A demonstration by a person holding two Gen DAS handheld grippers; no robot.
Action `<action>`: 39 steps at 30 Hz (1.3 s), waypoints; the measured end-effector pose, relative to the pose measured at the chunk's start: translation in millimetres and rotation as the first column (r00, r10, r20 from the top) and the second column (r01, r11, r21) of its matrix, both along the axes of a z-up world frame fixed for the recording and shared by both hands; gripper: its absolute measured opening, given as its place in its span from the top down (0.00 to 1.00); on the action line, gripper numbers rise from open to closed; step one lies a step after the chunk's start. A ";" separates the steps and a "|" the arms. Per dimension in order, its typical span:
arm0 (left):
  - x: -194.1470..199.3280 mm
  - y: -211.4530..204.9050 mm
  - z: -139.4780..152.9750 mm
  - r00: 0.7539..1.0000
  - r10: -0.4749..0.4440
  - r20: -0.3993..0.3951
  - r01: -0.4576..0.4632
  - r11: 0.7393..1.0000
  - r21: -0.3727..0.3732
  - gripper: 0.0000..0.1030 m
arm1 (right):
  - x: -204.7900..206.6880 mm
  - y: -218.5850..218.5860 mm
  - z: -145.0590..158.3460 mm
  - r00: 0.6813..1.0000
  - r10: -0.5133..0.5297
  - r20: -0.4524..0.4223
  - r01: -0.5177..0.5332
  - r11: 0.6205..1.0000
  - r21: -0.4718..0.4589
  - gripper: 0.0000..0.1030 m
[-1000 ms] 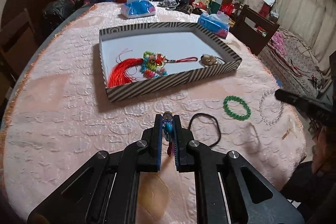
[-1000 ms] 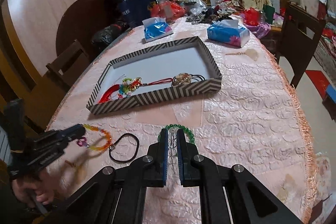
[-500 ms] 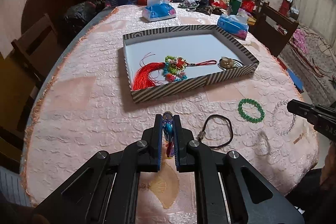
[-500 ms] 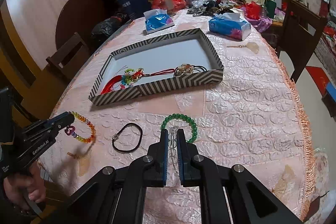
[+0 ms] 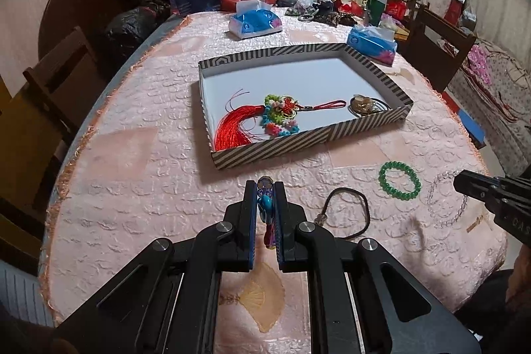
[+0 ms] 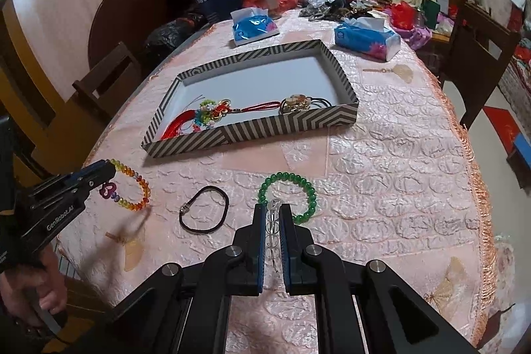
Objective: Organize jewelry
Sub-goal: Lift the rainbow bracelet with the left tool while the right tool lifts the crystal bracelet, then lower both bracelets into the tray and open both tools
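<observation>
A striped tray (image 5: 272,151) (image 6: 252,130) on the pink table holds a red tassel charm (image 5: 252,118) and a gold pendant (image 5: 365,104). My left gripper (image 5: 265,188) is shut on a multicoloured bead bracelet (image 6: 132,188), held above the table in front of the tray. My right gripper (image 6: 272,208) is shut on a clear bead bracelet (image 5: 446,204), held above the table near the front right. A green bead bracelet (image 6: 288,191) (image 5: 400,179) and a black cord loop (image 6: 204,214) (image 5: 348,214) lie on the cloth between them.
Two blue tissue packs (image 5: 255,24) (image 5: 371,43) lie behind the tray, with bags and clutter at the table's far end. Wooden chairs stand at the left (image 5: 56,88) and far right (image 5: 438,35). The fringed table edge (image 6: 478,188) runs close on the right.
Both grippers have lifted and drawn back from the tray with their bracelets. The left one has also swung so the tray sits more centred.
</observation>
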State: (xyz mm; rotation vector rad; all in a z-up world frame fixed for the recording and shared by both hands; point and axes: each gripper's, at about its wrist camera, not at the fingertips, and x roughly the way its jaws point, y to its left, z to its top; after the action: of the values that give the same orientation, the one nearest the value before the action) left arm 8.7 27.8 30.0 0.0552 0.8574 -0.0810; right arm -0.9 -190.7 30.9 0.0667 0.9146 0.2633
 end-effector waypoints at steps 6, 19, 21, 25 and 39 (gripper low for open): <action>1.2 -0.1 0.7 1.000 0.006 0.005 -0.006 1.000 0.005 0.93 | -0.3 -0.8 -0.1 1.000 -0.002 0.002 0.002 1.000 0.001 0.93; 15.0 -2.7 -1.4 1.000 -0.028 -0.010 0.028 0.999 -0.038 0.93 | 18.1 -4.3 6.5 1.000 -0.018 0.001 0.018 1.000 -0.010 0.93; 21.8 -3.2 -0.6 0.999 -0.033 -0.010 0.033 0.998 -0.045 0.93 | 27.4 -4.5 8.3 1.000 -0.018 -0.002 0.018 1.000 -0.025 0.93; 37.3 -2.8 10.0 0.999 -0.050 -0.004 0.050 0.995 -0.084 0.93 | 46.1 -7.8 14.4 1.000 -0.014 0.002 0.014 1.000 -0.028 0.93; 122.3 -10.8 50.9 0.996 -0.043 0.081 0.050 0.996 -0.079 0.93 | 129.4 -7.4 31.0 1.000 0.013 0.025 -0.013 1.000 -0.012 0.93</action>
State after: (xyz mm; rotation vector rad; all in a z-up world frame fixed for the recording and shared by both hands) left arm 131.0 17.0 80.9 0.0024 0.7734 -0.1564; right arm 128.4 -198.1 61.9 0.0461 0.8923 0.2703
